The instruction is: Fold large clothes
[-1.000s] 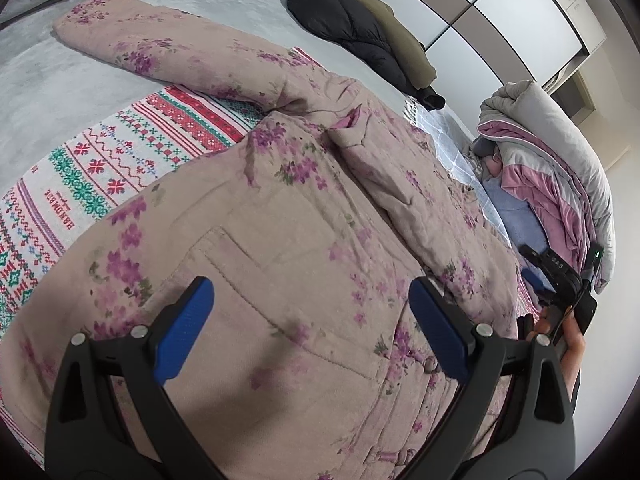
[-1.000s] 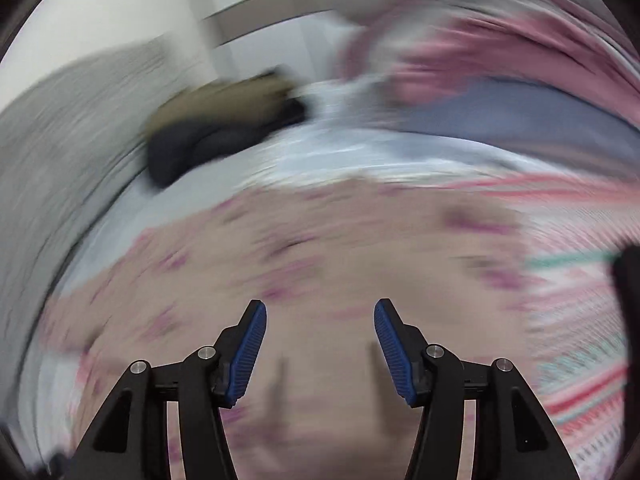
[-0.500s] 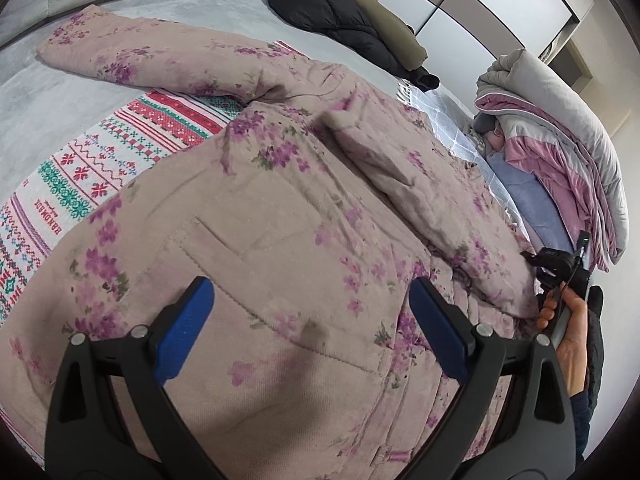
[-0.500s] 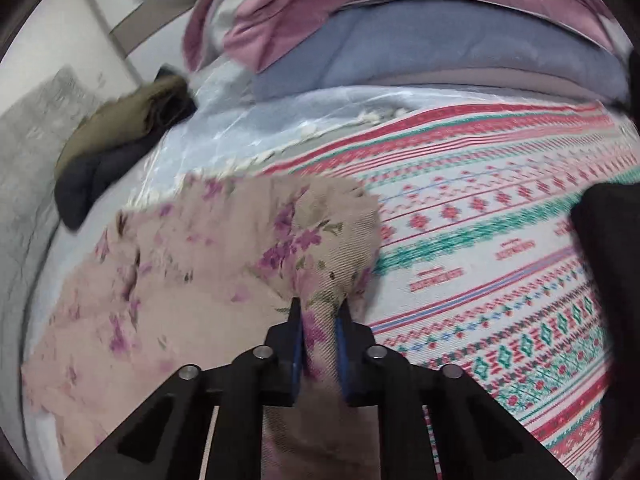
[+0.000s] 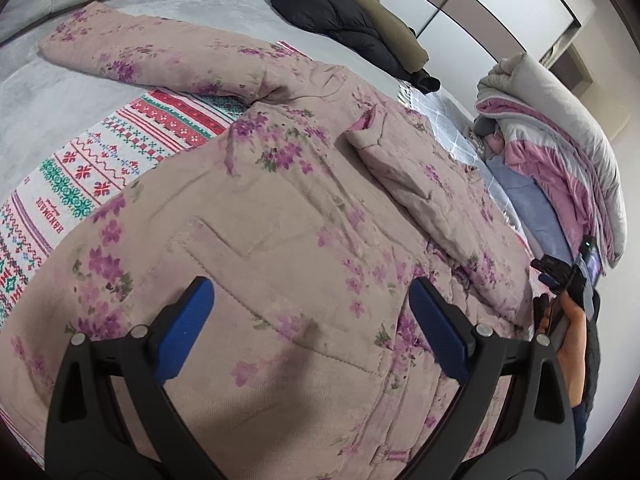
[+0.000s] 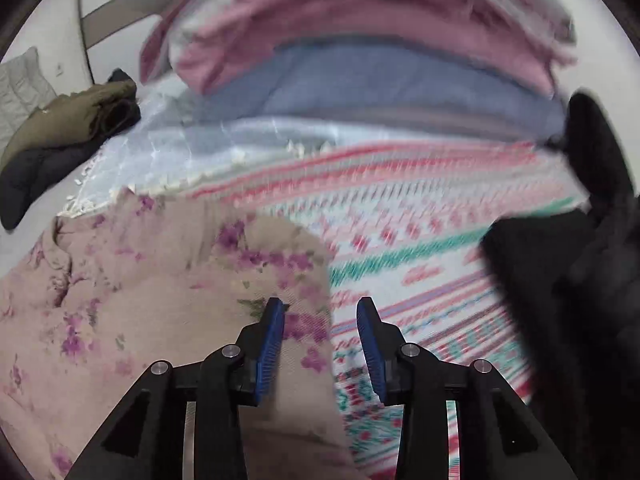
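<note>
Coat: the pink floral coat [image 5: 304,216] lies face up on the patterned blanket [image 5: 100,176], which I take as my landmark; the body covers most of the blanket, and one sleeve [image 5: 152,56] runs off its far edge onto the grey bedding.
Near sleeve: already folded across the coat's chest [image 5: 416,196], well inside the blanket's right edge.
Left gripper [image 5: 310,326]: released, jaws spread wide, hovering over the coat's lower front near the pocket seam, touching nothing that I can see.
Right gripper [image 6: 320,340]: jaws parted, holding nothing; the coat's side edge [image 6: 296,280] sits just at my left pad, with bare blanket under the right pad. This view is blurred, so I cannot tell whether the pad touches cloth.
Step in hand: I judge I am between grasps, with the far sleeve the next thing to bring in.
How to do it well: take that sleeve near its cuff, beyond the blanket's far edge, pinch through the full quilted thickness, lift it clear, and lay it over the chest to mirror the near sleeve.
Risk: thick padding may spring back or drag the body off line; I would keep the free gripper pressing the coat down on the blanket.
</note>
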The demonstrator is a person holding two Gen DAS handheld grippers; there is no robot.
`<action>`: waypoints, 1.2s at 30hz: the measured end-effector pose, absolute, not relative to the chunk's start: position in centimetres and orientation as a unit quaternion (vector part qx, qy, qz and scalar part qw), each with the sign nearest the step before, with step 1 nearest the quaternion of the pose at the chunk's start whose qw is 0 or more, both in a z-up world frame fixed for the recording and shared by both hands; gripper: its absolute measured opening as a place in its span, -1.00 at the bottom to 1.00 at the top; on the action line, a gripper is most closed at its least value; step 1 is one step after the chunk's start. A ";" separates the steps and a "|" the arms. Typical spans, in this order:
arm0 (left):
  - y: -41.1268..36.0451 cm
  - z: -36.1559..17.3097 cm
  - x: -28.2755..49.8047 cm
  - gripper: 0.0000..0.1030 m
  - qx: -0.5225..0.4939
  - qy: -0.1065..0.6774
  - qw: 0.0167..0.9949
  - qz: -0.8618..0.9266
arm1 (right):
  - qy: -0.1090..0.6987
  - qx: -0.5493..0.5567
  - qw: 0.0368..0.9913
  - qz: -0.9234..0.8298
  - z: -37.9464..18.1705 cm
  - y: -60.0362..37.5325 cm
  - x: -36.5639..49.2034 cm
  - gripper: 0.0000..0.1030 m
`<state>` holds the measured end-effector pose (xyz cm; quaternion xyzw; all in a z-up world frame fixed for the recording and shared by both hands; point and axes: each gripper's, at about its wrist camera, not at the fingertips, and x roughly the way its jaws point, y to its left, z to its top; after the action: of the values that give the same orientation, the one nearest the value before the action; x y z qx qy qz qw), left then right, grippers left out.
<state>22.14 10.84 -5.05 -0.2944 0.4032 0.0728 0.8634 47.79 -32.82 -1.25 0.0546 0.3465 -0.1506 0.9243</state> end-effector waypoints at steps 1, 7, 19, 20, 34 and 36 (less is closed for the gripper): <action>11.0 -5.0 22.1 0.90 -0.298 0.401 0.863 0.073 | 0.323 0.042 0.935 -0.140 -0.2 -32.1 46.7 -0.25; 11.1 -4.8 21.9 0.90 -0.291 0.399 0.866 0.079 | 0.382 0.019 0.923 0.026 -2.9 -24.2 43.9 -0.25; 12.5 -4.5 21.6 0.90 -0.281 0.399 0.867 0.097 | 0.329 0.005 0.944 0.034 0.8 -19.6 32.4 0.36; 12.4 -4.4 21.6 0.90 -0.275 0.401 0.869 0.098 | 0.319 -0.003 0.947 0.040 1.1 -19.1 30.4 0.50; 22.2 -2.7 18.9 0.90 -0.312 0.377 0.854 0.176 | 0.356 0.064 0.918 0.161 -4.4 -15.9 15.9 0.63; 25.9 -2.9 19.1 0.90 -0.328 0.382 0.841 0.197 | 0.367 0.042 0.912 0.178 -4.7 -14.6 14.9 0.63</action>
<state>19.08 25.91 -2.87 -0.3283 0.3820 0.1971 0.8411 14.90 -14.57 -4.75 0.0417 0.3668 0.1779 0.9122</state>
